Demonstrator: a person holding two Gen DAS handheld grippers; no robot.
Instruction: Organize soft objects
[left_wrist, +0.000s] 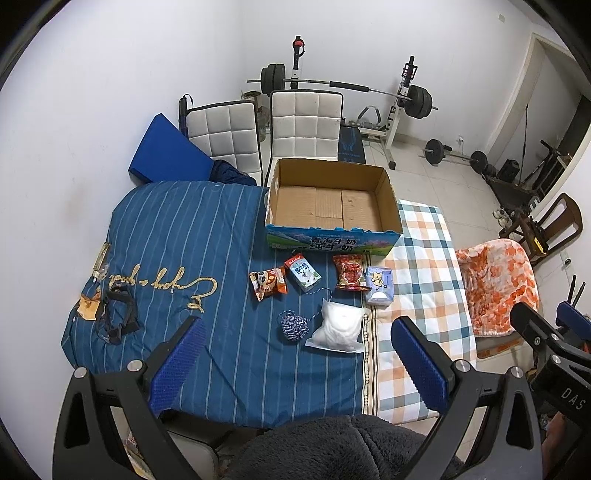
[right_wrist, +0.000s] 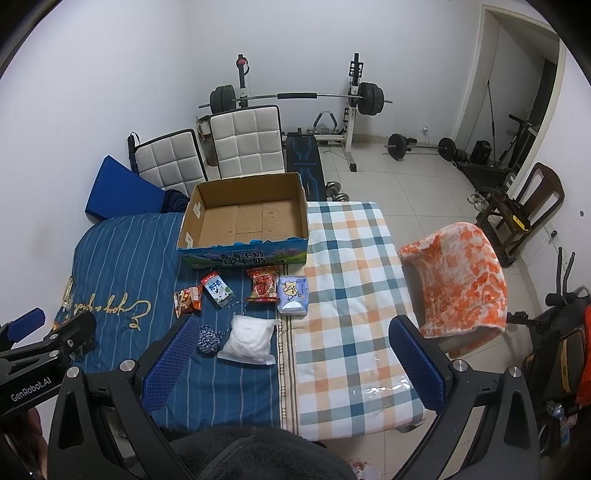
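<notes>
Soft white stuffing in a clear bag (left_wrist: 338, 328) lies on the blue striped quilt (left_wrist: 177, 236), touching a ball of blue-and-white yarn (left_wrist: 293, 325) whose loose strand trails toward the 4 packets nearby: panda snack (left_wrist: 267, 282), milk carton (left_wrist: 303, 274), red snack bag (left_wrist: 349, 273) and tissue pack (left_wrist: 378, 285). Beyond them sits the empty cardboard box (left_wrist: 334, 238). Left gripper (left_wrist: 295, 365) and right gripper (right_wrist: 291, 365) hover above, both with jaws apart, holding nothing. Lifting the yarn could likely drag its strand across neighbouring packets, or the slippery bag may slide from the pads.
</notes>
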